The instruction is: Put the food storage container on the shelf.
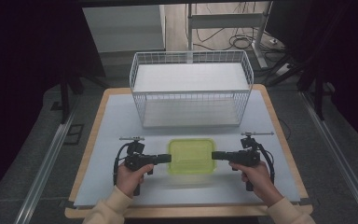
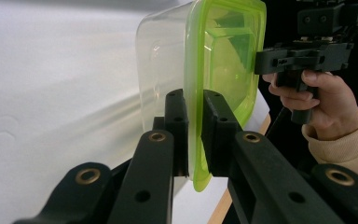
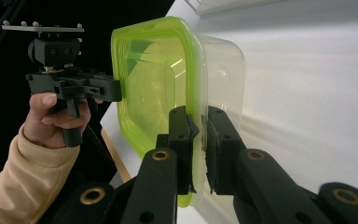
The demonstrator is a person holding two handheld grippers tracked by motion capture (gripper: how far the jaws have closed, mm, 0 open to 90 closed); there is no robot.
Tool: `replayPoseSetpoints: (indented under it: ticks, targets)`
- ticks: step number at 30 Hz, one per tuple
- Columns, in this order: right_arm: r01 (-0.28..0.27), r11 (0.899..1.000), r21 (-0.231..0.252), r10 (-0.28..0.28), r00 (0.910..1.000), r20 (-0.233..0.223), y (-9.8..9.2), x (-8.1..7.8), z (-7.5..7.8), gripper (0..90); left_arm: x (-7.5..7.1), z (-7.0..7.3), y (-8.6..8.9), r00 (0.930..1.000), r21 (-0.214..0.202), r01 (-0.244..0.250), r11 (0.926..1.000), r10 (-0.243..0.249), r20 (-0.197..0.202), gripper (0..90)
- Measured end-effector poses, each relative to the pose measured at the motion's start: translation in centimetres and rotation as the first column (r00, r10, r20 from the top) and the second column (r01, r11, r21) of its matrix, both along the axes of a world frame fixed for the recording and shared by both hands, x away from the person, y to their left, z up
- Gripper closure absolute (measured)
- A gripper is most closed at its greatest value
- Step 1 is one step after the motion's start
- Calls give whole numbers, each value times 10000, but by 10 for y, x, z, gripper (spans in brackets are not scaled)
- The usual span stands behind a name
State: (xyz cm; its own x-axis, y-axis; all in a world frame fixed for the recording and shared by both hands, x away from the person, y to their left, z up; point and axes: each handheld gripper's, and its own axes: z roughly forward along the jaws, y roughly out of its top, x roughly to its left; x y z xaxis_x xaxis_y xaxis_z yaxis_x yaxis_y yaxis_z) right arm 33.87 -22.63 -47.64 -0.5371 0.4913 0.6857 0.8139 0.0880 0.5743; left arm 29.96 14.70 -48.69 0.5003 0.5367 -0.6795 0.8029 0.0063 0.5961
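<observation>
A clear plastic box with a lime-green lid (image 1: 191, 156) hangs level just above the white mat, with a soft shadow under it. My left gripper (image 1: 168, 158) is shut on the lid's rim at the box's left edge. My right gripper (image 1: 214, 155) is shut on the rim at the right edge. In the left gripper view the jaws (image 2: 195, 100) pinch the green rim of the box (image 2: 223, 51), and the other hand holds its gripper (image 2: 303, 56) beyond. In the right gripper view the jaws (image 3: 198, 116) clamp the rim of the box (image 3: 154, 79).
A white wire basket (image 1: 191, 105) stands at the back of the table, just beyond the box, its top open. The white mat (image 1: 112, 140) covers a wooden tabletop with free room left and right of the hands. Dark floor surrounds the table.
</observation>
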Motion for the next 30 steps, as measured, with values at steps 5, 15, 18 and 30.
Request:
replayPoseSetpoints:
  ticks: [5, 15, 18, 30]
  targets:
    - [81, 10000, -46, -81, 9998, 205, 0, 1, 9, 820, 2, 8, 0, 9998, 17, -7, 10000, 6, 178, 820]
    - [104, 9999, -84, -99, 9985, 536, 3, 5, 27, 820, 7, 22, 2, 9993, -50, -95, 9999, 97, 370, 820]
    - [105, 9999, -60, -101, 9981, 611, 4, 7, 29, 820, 8, 25, 3, 9991, -34, -102, 9999, 103, 420, 820]
    - [128, 9999, -19, -126, 9958, 907, 9, 15, 49, 820, 15, 44, 6, 9970, 49, -242, 9997, 238, 738, 819]
